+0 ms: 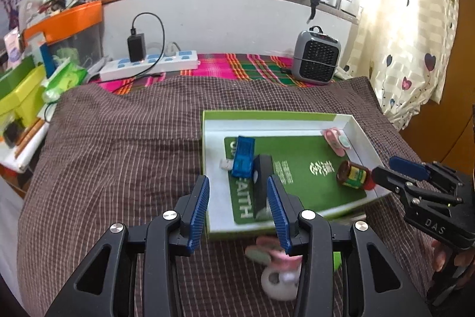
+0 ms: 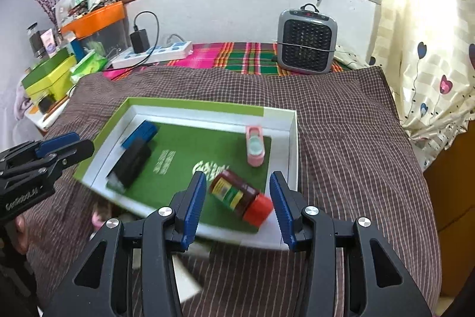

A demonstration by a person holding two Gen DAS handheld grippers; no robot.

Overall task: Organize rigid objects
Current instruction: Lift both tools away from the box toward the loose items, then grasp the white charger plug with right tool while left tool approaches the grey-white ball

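Brown checked bedspread (image 2: 341,124) carries a shallow green-edged box (image 2: 285,121) holding a blue block (image 1: 243,155), a black block (image 1: 262,183), a pink case (image 2: 254,146) and a red-capped jar (image 2: 240,196) (lying on its side). Left tool (image 1: 237,213) and right tool (image 2: 237,204) both stand partly open, gripping nothing; the jar shows between the right fingers.

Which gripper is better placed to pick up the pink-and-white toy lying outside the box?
Left. The pink-and-white toy lies on the blanket just below the left gripper, beside its fingers. The right gripper stands open over the red-capped bottle inside the box.
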